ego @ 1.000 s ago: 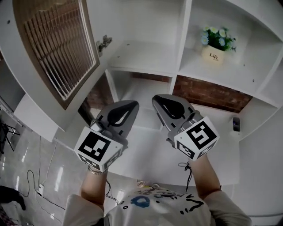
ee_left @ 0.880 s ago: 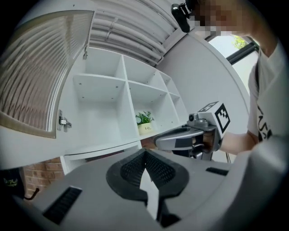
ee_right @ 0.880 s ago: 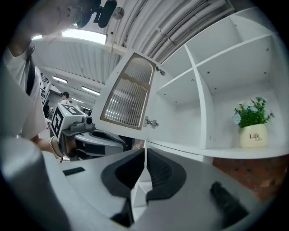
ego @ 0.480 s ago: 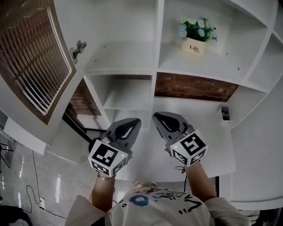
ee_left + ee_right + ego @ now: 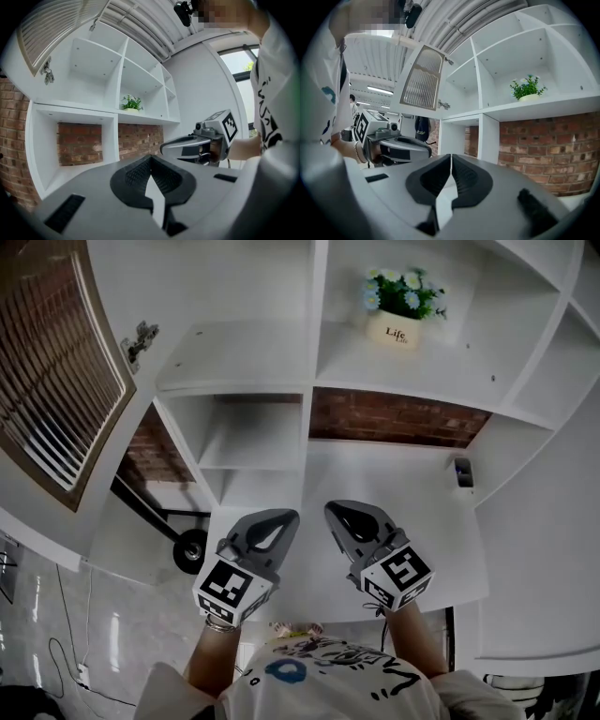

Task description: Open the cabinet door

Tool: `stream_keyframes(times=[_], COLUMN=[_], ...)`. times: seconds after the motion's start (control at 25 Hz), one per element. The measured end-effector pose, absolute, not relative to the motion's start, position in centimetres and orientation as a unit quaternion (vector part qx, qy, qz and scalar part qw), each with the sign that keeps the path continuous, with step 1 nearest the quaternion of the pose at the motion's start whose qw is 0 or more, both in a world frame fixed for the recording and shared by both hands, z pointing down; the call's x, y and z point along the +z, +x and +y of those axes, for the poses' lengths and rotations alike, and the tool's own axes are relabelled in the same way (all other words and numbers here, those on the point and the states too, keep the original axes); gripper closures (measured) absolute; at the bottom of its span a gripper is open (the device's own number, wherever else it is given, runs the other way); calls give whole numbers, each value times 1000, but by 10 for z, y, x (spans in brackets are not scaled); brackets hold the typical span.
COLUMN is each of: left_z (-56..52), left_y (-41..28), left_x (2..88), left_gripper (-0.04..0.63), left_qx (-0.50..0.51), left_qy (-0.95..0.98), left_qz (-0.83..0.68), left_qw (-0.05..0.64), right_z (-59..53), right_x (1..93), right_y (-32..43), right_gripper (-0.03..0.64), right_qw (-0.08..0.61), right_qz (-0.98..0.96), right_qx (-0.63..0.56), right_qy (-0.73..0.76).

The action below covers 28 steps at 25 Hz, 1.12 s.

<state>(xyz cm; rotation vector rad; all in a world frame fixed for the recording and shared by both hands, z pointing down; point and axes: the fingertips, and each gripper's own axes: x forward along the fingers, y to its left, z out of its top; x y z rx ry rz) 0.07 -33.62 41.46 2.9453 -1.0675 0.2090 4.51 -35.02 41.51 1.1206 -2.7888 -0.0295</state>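
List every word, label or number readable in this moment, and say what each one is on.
"Life": on the white flower pot on the upper shelf.
Smaller line beneath it: too small to read.
Shirt print: no legible words.
Two marker cubes: square patterns only, no text.

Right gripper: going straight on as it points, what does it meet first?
Probably the white upright dead ahead; nothing nearer shows beyond the right gripper. Depth unclear.
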Motion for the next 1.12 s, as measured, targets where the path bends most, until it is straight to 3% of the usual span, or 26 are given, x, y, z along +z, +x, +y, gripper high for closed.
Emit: stream_keyframes(times=[0.36, 0.84, 1.12], left_z=[-325, -316, -313], left_y=[11, 6, -1], left_x=[453, 454, 472], left_gripper=[580, 580, 580], left_qx=[53, 53, 66], left_qy=[938, 933, 929], left_qz=[-341, -355, -362], left_qw=[47, 18, 45], right_z=[-334, -323, -316], right_x=[450, 462, 473], right_y=[63, 66, 64], right_gripper=[589, 589, 589], right_qw=[74, 73, 93], right_qz=[-925, -927, -930], right_qx=[37, 45, 56], right_qy=[372, 364, 351])
